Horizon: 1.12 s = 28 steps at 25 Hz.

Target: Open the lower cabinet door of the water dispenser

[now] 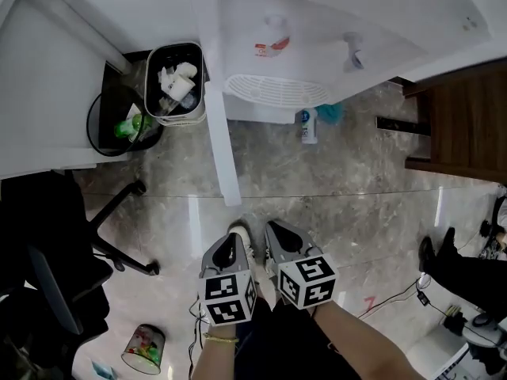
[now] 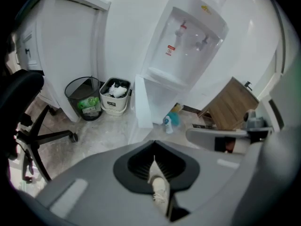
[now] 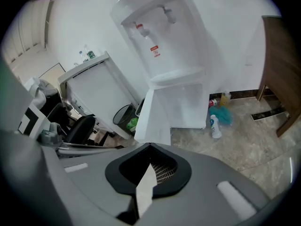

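Note:
The white water dispenser (image 1: 317,38) stands at the top of the head view. Its lower cabinet door (image 1: 222,133) is swung wide open, edge-on toward me, hinged on the left. The open cabinet shows in the left gripper view (image 2: 164,95), and the door (image 3: 157,119) shows again in the right gripper view. Both grippers hang side by side over the marble floor, well short of the door. My left gripper (image 1: 234,231) and my right gripper (image 1: 274,226) each have jaws pressed together with nothing between them. Their closed tips are also seen in the left gripper view (image 2: 154,147) and the right gripper view (image 3: 150,147).
A white waste bin (image 1: 176,85) and a black mesh bin (image 1: 119,125) stand left of the door. A spray bottle (image 1: 308,125) lies by the dispenser's base. A black office chair (image 1: 71,244) is at the left, a wooden cabinet (image 1: 467,125) at the right, and a cup (image 1: 142,348) lies on the floor.

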Available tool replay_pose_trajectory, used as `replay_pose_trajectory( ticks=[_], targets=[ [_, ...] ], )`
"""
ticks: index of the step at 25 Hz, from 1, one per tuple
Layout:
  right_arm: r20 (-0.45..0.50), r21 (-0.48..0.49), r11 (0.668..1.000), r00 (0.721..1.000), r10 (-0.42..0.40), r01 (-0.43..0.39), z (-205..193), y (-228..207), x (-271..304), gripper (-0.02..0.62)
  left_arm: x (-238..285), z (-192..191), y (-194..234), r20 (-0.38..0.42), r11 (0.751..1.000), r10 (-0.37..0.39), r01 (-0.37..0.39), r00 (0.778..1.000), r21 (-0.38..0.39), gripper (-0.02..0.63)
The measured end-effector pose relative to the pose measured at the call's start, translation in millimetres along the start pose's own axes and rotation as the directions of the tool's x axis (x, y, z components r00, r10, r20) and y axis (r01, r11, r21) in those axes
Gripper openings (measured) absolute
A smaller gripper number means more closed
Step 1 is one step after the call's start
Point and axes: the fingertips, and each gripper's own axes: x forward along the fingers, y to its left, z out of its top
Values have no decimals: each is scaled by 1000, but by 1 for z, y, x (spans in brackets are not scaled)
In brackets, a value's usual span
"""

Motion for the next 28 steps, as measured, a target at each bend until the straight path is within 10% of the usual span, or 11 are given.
replay_pose_trajectory(
  ticks=[28],
  targets=[
    [-6,57,993,995,-104,104,-8,-45,-41,-3,-2,-3,-53,-65,997,-35,40,997,72,7]
  ],
)
